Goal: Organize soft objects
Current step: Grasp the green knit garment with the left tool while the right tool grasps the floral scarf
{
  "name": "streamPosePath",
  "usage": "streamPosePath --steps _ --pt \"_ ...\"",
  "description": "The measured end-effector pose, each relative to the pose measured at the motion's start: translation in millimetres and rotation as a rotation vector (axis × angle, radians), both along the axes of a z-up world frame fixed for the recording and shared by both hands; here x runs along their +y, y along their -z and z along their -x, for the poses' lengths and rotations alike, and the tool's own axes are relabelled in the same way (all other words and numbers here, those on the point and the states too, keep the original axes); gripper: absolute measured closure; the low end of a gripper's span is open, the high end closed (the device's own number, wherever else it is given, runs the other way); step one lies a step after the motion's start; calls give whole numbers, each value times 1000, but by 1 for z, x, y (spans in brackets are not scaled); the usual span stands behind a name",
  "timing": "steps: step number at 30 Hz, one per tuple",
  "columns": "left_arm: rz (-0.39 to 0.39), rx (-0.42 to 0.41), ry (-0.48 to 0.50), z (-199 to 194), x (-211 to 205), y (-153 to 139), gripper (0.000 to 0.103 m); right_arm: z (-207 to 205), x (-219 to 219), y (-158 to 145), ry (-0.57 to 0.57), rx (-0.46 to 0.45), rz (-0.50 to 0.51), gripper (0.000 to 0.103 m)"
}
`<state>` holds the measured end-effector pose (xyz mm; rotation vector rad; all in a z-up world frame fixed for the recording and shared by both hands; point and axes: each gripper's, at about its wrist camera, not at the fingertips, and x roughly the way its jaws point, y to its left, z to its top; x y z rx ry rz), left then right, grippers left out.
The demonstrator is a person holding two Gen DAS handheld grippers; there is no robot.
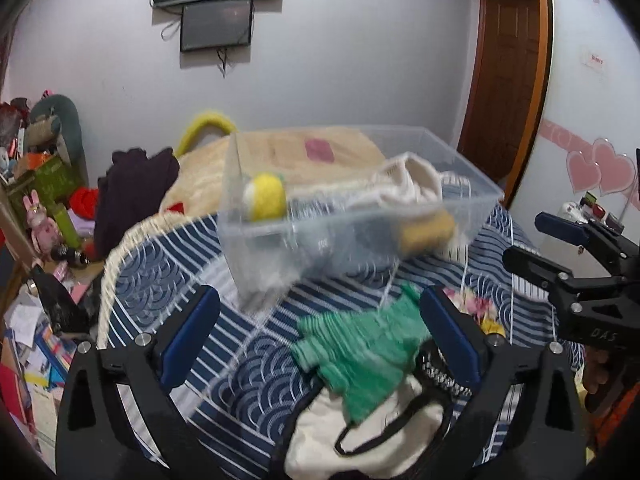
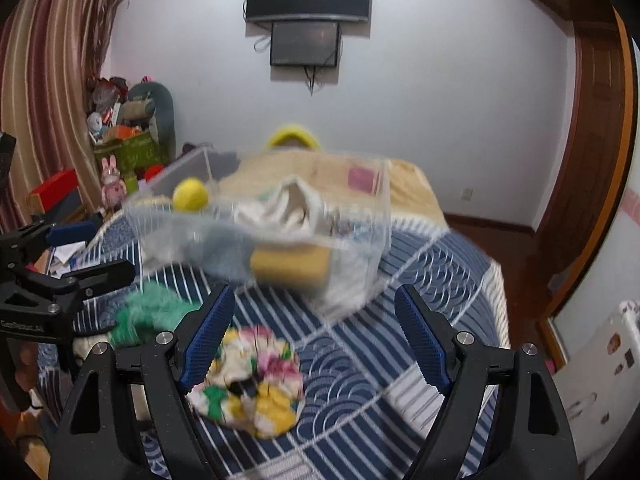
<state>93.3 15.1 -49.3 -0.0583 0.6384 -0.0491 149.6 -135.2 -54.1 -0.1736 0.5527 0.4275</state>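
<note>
White raised letters reading "DAS" are showing on the black body of the right tool, seen from the left wrist view. On the left tool, seen from the right wrist view, a white line of print is showing too, but it is too blurred to read.

Even indoor light, motion-blurred foreground

bin: clear plastic, on the bed, holding yellow ball, cream cloth
green cloth: crumpled before the bin
floral cloth: bunched nearby
</note>
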Motion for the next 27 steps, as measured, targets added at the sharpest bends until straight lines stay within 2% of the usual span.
streamPosePath --steps 5,8,10,11,12,13,14,16,18,20,24,27 --pt "8 43 -3 -4 -3 19 2 1 0 21 -11 66 5 23" --pt "49 50 5 -4 -5 25 2 3 2 30 -23 99 7 24" --pt "65 48 13 -4 -5 28 7 5 1 36 -26 108 9 25" --pt "69 50 21 -5 -6 28 14 5 2 38 -28 114 10 27" --pt "72 58 33 -5 -8 30 20 5 2 39 -31 122 8 34" --pt "76 66 42 -5 -9 32 22 5 2 41 -36 132 7 42" --pt "79 72 47 -7 -11 34 24 4 3 43 -43 146 6 47" --pt "76 70 50 -7 -13 37 28 2 4 49 -58 179 10 68" --pt "61 56 55 -6 -15 40 35 1 4 54 -81 210 7 75" --pt "57 51 56 -5 -15 42 43 3 3 53 -82 199 9 87" --pt "45 25 57 0 -14 39 67 7 -1 51 -83 188 -5 93" --pt "22 0 46 2 -14 32 78 8 -5 44 -68 165 -11 94"
